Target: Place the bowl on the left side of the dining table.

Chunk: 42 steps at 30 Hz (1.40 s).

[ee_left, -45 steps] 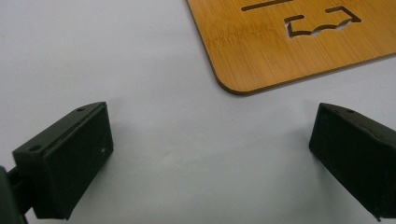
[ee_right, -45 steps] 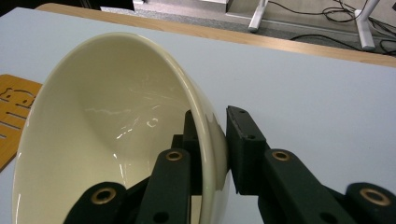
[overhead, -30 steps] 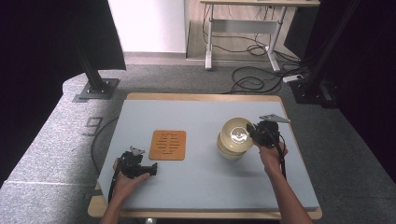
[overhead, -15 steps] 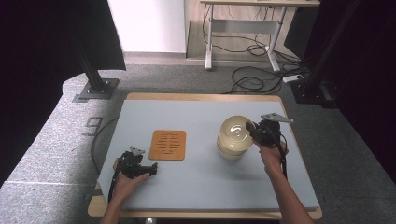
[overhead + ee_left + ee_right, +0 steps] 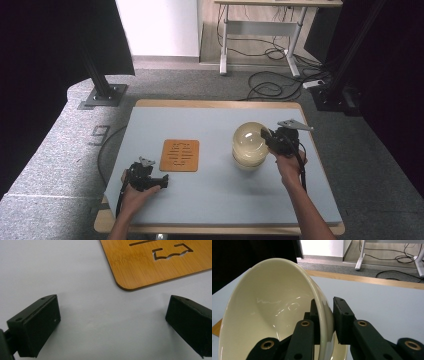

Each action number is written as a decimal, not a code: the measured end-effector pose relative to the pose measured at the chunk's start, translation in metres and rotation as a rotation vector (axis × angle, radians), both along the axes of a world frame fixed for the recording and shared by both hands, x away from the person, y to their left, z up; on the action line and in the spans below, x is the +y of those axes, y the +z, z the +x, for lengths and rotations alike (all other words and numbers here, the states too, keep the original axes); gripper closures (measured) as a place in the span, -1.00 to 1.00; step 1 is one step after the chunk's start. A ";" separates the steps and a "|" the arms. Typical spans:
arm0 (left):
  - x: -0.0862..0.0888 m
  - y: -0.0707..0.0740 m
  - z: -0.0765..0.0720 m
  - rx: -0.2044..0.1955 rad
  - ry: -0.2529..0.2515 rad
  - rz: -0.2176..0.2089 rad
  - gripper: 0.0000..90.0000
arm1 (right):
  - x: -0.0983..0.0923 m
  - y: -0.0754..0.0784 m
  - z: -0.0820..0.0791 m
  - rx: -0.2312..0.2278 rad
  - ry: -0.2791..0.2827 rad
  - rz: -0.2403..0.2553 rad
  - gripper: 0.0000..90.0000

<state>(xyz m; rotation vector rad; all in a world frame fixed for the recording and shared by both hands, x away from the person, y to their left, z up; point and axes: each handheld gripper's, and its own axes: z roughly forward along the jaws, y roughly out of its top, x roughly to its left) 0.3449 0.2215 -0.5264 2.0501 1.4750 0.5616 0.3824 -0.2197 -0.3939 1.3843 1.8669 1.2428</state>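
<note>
A cream bowl (image 5: 248,142) is seen at the right of the counter (image 5: 215,200), tipped on its side and lifted at one edge. Its rim is clamped between the jaws of the right tool (image 5: 272,141), one jaw inside the bowl (image 5: 274,312), one outside. The left tool (image 5: 152,181) is held low at the near left, jaws spread wide with nothing between them, just near of a bamboo trivet (image 5: 180,155) lying flat at centre-left; its corner (image 5: 150,267) is seen between the jaws
</note>
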 end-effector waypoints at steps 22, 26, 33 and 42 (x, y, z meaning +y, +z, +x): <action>0.000 0.000 0.000 0.000 0.000 -0.001 -1.00 | 0.007 0.021 -0.002 -0.024 0.016 0.009 0.76; 0.000 0.000 0.000 0.000 0.000 -0.001 -1.00 | 0.009 0.022 -0.002 -0.024 0.017 0.007 0.76; 0.000 0.000 0.000 0.000 0.001 -0.001 -1.00 | 0.013 0.023 -0.002 -0.028 0.029 0.013 0.76; 0.000 0.000 0.000 0.000 0.000 0.000 -1.00 | 0.025 0.027 -0.003 -0.036 0.058 0.009 0.76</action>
